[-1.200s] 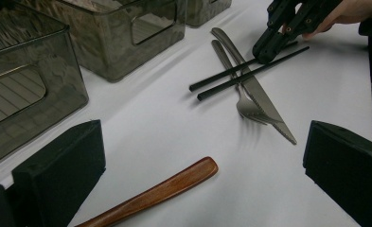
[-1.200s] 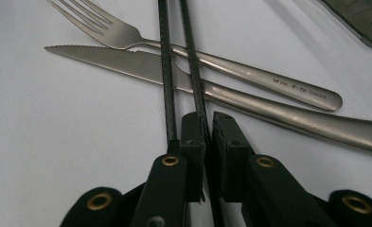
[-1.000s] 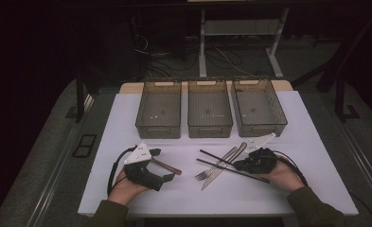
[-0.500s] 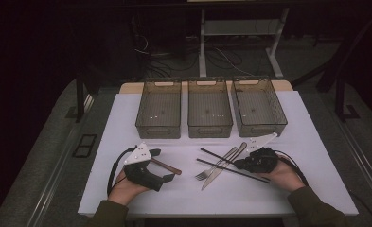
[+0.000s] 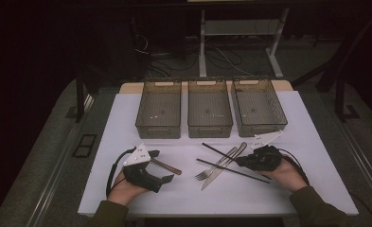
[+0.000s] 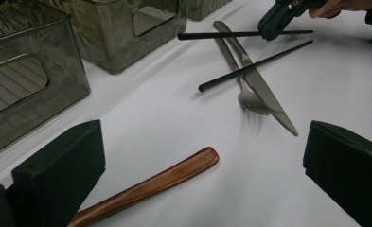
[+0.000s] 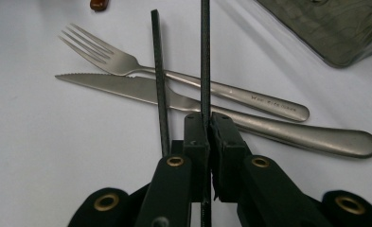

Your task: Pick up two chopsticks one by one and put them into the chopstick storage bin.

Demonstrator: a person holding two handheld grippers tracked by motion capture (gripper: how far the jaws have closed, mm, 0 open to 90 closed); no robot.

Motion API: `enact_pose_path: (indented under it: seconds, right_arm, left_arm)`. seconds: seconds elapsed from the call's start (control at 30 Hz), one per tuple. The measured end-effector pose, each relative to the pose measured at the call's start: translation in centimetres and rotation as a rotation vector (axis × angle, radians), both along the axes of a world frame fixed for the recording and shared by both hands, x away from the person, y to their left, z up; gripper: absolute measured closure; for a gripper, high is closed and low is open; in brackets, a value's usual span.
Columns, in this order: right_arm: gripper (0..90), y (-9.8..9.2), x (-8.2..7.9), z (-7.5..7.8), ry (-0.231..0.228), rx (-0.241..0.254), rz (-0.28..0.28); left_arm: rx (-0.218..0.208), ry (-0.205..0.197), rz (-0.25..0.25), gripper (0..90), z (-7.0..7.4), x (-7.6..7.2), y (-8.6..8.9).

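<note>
My right gripper [image 5: 241, 162] is shut on one black chopstick [image 7: 205, 52], pinched near one end, at the right of the white table [image 5: 287, 142]. A second black chopstick [image 7: 159, 75] lies just beside it, across a steel knife [image 7: 141, 91] and fork [image 7: 122, 61]. In the left gripper view that held chopstick [image 6: 221, 35] hovers level above the knife [image 6: 264, 97]. My left gripper [image 6: 202, 179] stands open at the front left, its jaws either side of a wooden handle [image 6: 164, 177] lying on the table, not touching it.
Three smoky clear bins stand in a row at the back of the table: left [image 5: 158, 128], middle [image 5: 209, 126] and right [image 5: 273, 124]. A cable loops behind each hand. Dark floor and desk legs lie beyond the table.
</note>
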State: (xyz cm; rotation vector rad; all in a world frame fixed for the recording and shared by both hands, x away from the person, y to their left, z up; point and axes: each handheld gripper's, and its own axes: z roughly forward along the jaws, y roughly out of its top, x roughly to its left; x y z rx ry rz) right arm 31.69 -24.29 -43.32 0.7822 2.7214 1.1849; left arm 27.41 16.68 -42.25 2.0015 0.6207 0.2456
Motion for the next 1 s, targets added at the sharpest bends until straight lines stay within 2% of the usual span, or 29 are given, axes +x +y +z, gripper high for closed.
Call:
enact_pose_path:
  seconds: [0.23, 0.47, 0.67, 1.0]
  right_arm:
    - [84.5, -0.2, -0.1, 0.7, 0.015, 0.039, -0.038]
    - [84.5, 0.0, -0.2, 1.7, 0.011, 0.054, -0.056]
    - [84.5, 0.6, 0.2, 3.0, 0.002, 0.084, -0.083]
    - [84.5, 1.9, 0.9, 4.0, -0.002, 0.096, -0.103]
  left_arm:
    - [0.004, -0.005, 0.006, 0.0, -0.1, -0.1, 0.1]
    - [0.009, -0.009, 0.015, 0.0, -0.2, 0.0, 0.3]
    - [0.007, -0.013, 0.019, 0.0, -0.2, -0.1, 0.3]
    - [0.008, -0.010, 0.010, 0.0, -0.2, 0.0, 0.1]
